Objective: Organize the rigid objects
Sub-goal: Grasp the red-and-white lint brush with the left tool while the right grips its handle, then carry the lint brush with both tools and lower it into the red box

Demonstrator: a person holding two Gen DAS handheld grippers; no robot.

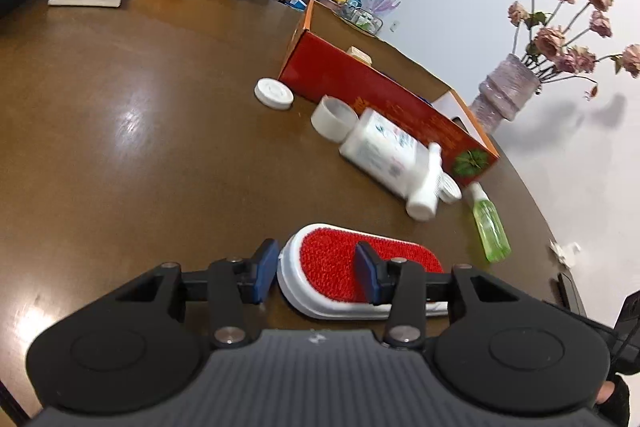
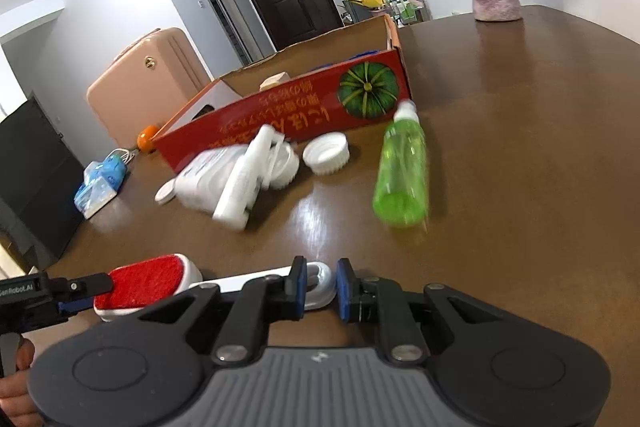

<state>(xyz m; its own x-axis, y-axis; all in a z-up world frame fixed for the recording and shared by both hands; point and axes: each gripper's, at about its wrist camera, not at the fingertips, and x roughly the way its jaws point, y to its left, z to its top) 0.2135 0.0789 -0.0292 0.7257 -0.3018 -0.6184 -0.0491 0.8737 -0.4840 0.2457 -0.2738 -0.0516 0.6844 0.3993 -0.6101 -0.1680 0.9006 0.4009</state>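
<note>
Red-faced white lint brush [image 1: 340, 267] lying flat, bristles up, near white bottle [image 1: 380, 151] and green bottle [image 2: 402, 171], both on their sides beside red box [image 2: 304, 115].

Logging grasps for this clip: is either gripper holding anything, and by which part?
The left gripper straddles the red-faced white lint brush's head, the right gripper its white loop handle end. Whether either actually clamps it cannot be told.

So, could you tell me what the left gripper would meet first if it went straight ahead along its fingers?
The left gripper already straddles the red lint brush, so it would likely meet that first; beyond lies the white bottle, though depth is unclear.
</note>
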